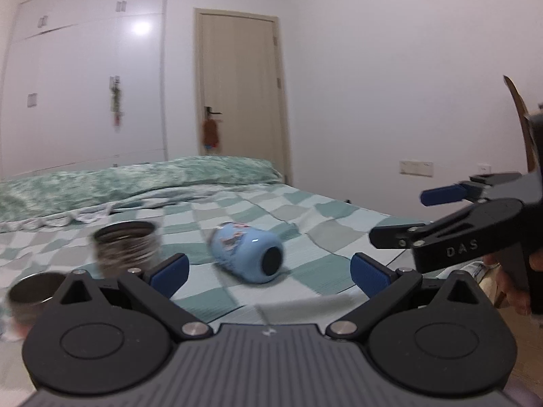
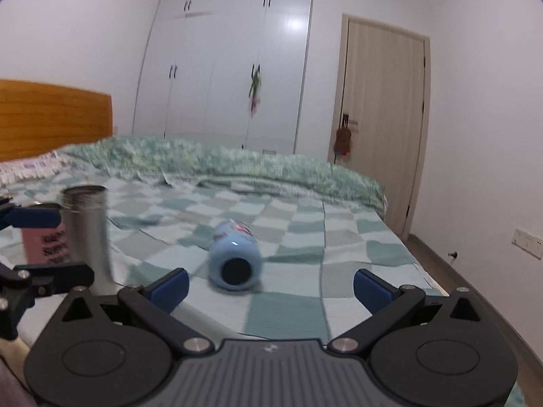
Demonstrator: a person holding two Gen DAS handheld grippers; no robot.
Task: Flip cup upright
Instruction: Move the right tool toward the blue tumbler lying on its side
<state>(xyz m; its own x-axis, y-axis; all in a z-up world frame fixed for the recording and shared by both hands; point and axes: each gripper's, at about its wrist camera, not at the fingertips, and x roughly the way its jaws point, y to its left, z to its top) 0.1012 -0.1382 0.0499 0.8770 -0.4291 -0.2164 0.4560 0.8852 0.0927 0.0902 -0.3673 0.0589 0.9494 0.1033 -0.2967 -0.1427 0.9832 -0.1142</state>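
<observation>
lying on its side on the checked bedspread (image 2: pixel 298 224), the blue cup (image 1: pixel 247 256) has its dark end (image 2: pixel 235 271) facing both cams, printed part pointing away twd the far side of the bed. left gripper (image 1: pixel 268 271) is spread wide w/ nothing btwn the blue pads (image 1: pixel 169 271); cup sits ahead of it, roughly centred in the gap, not touching. right gripper (image 2: pixel 269 286) is also wide apart & empty, cup ahead & a bit left of centre, apart from both pads. in left cam the right gripper shows at the right edge, above the bed's edge. steel cup (image 1: pixel 126 248) stands upright, mouth up, left of the blue cup; a 2nd metal cup (image 1: pixel 29 296) stands nearer at far left. right cam shows a tall steel tumbler (image 2: pixel 88 234) upright w/ a pink container (image 2: pixel 45 247) beside it, partly hidden. green blanket (image 2: pixel 237 166) bunched along the far side. both views motion-blurred.
</observation>
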